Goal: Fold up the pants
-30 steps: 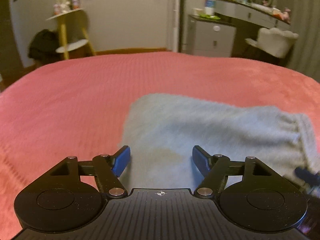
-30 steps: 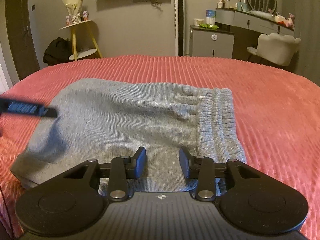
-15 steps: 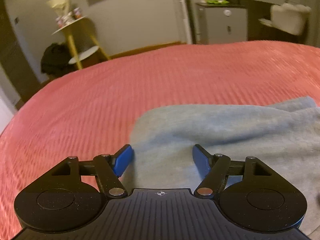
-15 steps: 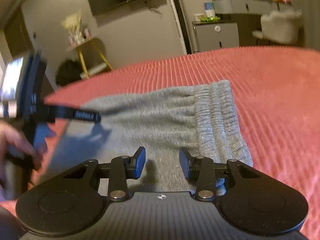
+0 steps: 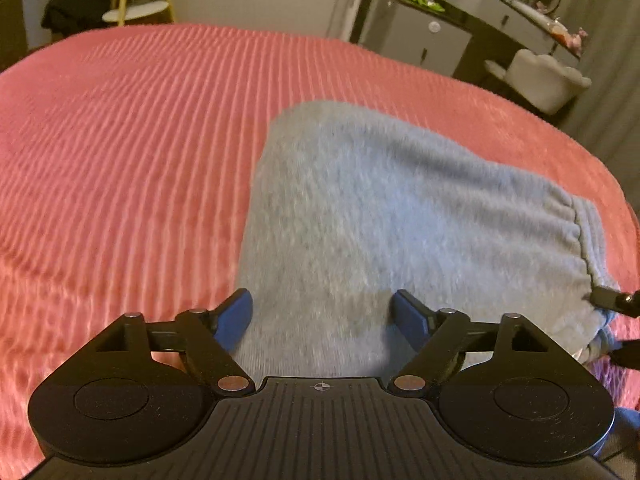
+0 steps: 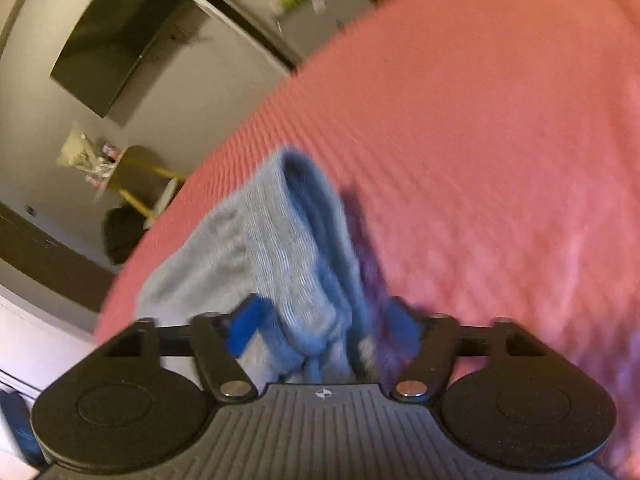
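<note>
The folded grey pants [image 5: 380, 208] lie on the red ribbed bedspread [image 5: 120, 152]. My left gripper [image 5: 322, 316] is open, its blue fingertips spread over the near left edge of the pants, holding nothing. In the right wrist view, tilted and blurred, my right gripper [image 6: 324, 328] is open with the ribbed waistband end of the pants [image 6: 288, 264] lying between its fingers. The right gripper's black fingers [image 5: 616, 304] show at the waistband corner at the right edge of the left wrist view.
Past the bed stand a grey dresser [image 5: 420, 36], a white chair [image 5: 548, 76], a yellow-legged side table [image 5: 136, 12] and a dark bag [image 5: 68, 0]. A wall-mounted TV [image 6: 112, 32] shows in the right wrist view.
The right gripper has swung to the waistband end and rolled sideways, jaws opened wider around the waistband. The left gripper has shifted a little along the pants' left edge, still open.
</note>
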